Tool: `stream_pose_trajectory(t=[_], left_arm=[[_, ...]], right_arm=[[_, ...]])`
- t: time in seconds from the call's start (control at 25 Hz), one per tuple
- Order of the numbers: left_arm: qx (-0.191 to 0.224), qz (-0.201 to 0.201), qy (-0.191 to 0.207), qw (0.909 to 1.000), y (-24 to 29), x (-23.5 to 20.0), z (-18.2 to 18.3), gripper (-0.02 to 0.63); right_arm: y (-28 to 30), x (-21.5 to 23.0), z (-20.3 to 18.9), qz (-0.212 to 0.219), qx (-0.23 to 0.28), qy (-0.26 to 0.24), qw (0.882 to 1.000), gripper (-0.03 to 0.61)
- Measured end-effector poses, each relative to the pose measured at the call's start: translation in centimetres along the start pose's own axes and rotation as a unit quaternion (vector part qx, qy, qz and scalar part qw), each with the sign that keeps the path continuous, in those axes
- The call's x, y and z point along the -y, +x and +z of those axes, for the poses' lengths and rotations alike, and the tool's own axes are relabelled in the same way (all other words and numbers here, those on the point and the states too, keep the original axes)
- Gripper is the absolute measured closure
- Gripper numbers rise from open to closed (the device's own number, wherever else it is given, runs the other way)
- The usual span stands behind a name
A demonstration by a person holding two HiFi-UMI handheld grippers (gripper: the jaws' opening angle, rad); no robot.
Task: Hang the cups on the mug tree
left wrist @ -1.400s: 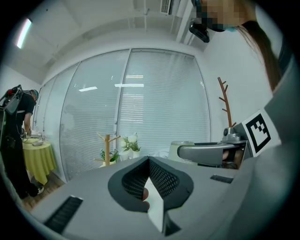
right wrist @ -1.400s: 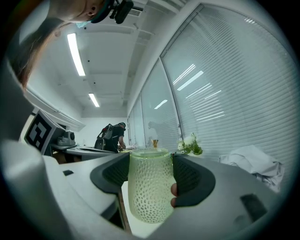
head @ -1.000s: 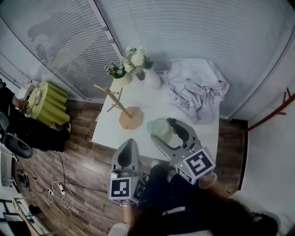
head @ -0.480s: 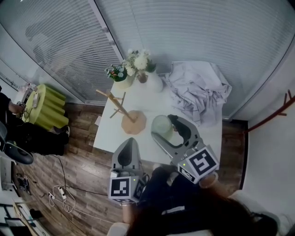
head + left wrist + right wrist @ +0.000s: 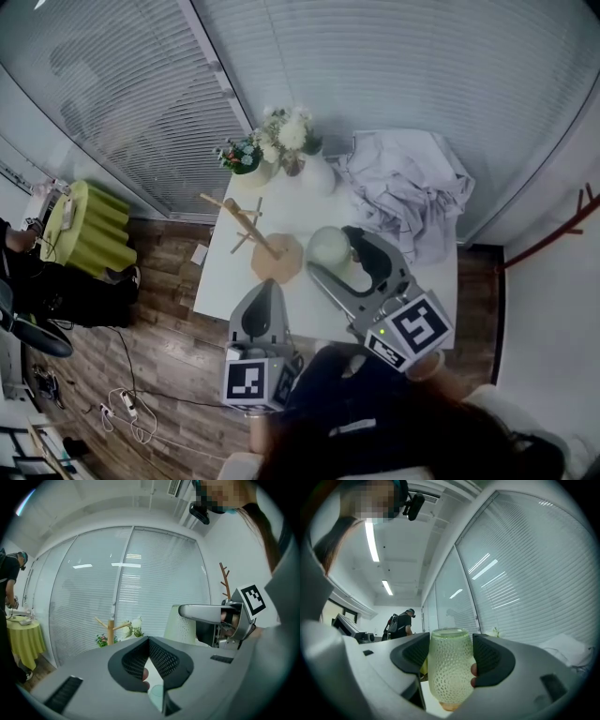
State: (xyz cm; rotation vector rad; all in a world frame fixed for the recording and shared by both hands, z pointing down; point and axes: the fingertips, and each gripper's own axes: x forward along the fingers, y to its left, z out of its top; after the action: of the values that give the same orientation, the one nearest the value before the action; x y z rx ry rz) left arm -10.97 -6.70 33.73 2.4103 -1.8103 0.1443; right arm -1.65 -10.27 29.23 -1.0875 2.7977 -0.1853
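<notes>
A green table [image 5: 86,223] stands at the far left on the wood floor [image 5: 169,337], well apart from the white table [image 5: 225,281]. The left claw [image 5: 263,289] hovers at the white table's near edge. Its jaws are pressed together on nothing, and in the left gripper view the pads [image 5: 161,656] meet in a V. Beyond it the wooden mug tree [image 5: 261,242] stands on the white table, with flowers [image 5: 272,141] at the far edge behind it. Just right of the tree's round base, the right claw [image 5: 336,260] has its jaws closed on a pale green dimpled cup [image 5: 328,247]. In the right gripper view the cup fills the gap between the pads, one pad against each side of its body, with the rim uppermost. The cup is near the tree but apart from its pegs. A crumpled white cloth [image 5: 403,183] lies on the table's far right.
</notes>
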Motion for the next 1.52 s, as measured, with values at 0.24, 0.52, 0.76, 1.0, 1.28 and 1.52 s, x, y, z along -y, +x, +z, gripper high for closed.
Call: stream_pose_trajectory(t=[0.24,0.52,0.76,1.0,1.28,1.52], left_arm=[[-0.003,-0.010,-0.004,0.9999,1.0,-1.3,0.0,0.612],[0.001,-0.013,-0.002,0.9999,1.7,-2.8,0.5,0.612],[0.001,-0.019,-0.003,0.9998,2.5,-3.9,1.5,0.612],[0.002,-0.019,-0.003,0.9998,2.9,-4.5,1.2,0.612],[0.001,-0.016,-0.002,0.9999,2.5,-4.9,1.4,0.612],[0.001,-0.004,-0.002,1.0000,2.6,-5.9,1.5,0.612]], right_arm=[[1.7,0.2,1.0,-0.001,0.016,0.008,1.000,0.287],[3.5,-0.1,1.7,0.001,0.030,0.008,1.000,0.285],[5.1,0.1,3.2,-0.002,0.046,0.017,0.999,0.285],[5.6,0.5,3.4,-0.002,0.060,0.027,0.998,0.287],[6.1,0.2,3.9,-0.002,0.068,0.029,0.997,0.285],[7.1,0.3,4.3,0.004,0.080,0.033,0.996,0.285]])
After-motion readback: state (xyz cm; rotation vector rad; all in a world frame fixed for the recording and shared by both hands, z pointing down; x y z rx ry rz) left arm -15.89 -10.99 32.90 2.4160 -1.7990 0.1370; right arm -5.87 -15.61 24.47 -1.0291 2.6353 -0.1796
